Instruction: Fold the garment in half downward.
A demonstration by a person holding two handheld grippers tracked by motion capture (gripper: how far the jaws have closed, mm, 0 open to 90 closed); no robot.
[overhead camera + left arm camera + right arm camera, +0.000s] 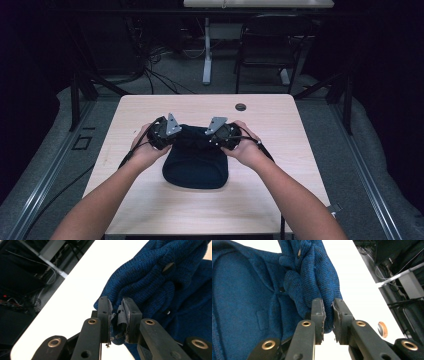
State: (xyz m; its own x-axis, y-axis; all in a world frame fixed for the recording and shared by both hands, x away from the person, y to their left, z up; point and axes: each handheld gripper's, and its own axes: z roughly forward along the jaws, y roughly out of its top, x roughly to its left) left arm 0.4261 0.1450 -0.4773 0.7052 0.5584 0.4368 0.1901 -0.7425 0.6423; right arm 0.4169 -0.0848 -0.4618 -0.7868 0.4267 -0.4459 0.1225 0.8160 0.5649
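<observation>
Pale wooden table, black chair beyond it.

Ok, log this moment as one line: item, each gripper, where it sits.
item: blue knit garment | left gripper: shut on garment fold | right gripper: shut on garment fold | place: table, mid

No legible text, label, brand, number or sign appears on any surface. The blue knit garment, its dark buttons and the pale table carry no readable marking.
</observation>
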